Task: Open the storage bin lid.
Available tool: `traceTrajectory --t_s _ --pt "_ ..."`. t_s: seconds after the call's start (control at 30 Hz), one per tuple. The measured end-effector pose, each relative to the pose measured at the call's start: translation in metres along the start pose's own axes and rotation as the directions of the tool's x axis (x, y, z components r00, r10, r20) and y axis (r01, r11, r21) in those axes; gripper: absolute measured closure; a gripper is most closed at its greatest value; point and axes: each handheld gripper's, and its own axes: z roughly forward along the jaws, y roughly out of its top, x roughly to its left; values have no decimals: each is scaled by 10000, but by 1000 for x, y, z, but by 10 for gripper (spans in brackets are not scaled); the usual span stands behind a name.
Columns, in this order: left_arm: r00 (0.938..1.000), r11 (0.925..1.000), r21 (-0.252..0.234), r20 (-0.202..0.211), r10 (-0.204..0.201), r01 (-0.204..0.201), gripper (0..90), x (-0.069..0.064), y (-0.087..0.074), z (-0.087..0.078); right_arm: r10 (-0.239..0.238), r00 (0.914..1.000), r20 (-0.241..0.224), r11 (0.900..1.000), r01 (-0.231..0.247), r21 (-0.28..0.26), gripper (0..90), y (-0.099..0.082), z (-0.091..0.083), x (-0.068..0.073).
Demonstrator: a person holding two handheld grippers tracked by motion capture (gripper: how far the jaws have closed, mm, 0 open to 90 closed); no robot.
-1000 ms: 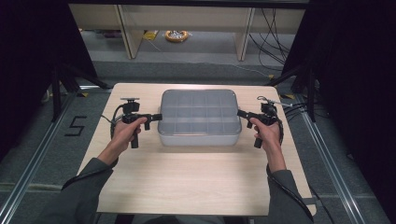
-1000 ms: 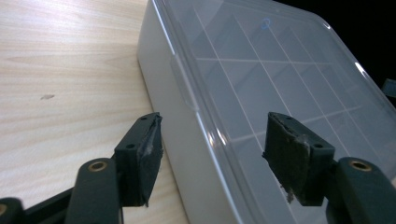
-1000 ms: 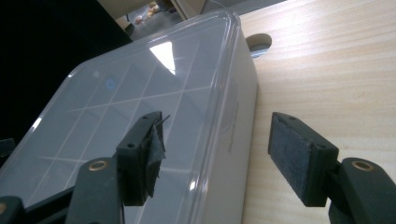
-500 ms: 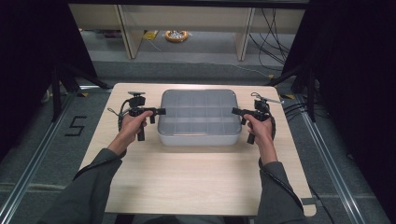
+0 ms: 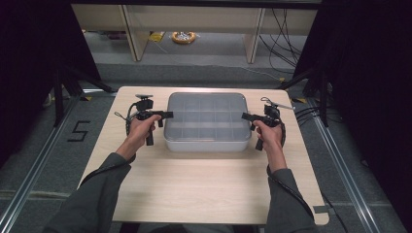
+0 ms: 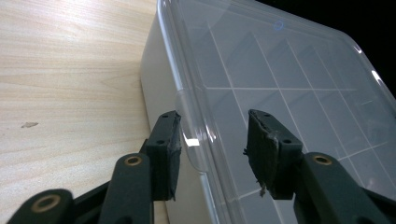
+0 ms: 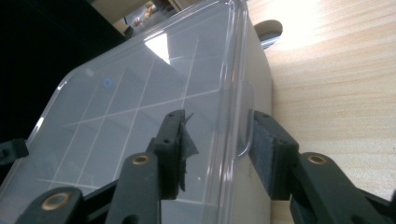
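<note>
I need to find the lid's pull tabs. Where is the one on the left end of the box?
In the left gripper view, the clear tab juts from the lid's edge, between the left tongs, above the wooden table.

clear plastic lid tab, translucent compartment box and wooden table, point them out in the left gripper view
clear plastic lid tab point(image 6: 190, 140), left gripper view, its rounded flap.
translucent compartment box point(image 6: 156, 79), left gripper view, its side wall.
wooden table point(image 6: 70, 70), left gripper view, bare top.
</note>
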Motion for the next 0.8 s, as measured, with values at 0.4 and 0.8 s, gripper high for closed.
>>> traceTrajectory --t_s 0.4,0.8 --pt "9998 9979 -620 69 -204 208 618 -8 6 -15 714 9969 -323 9955 -733 -606 667 3 -16 11" --pt "9995 9953 -944 216 -211 231 659 -18 10 -31 250 9985 -485 9951 -295 -949 680 6 -31 17"
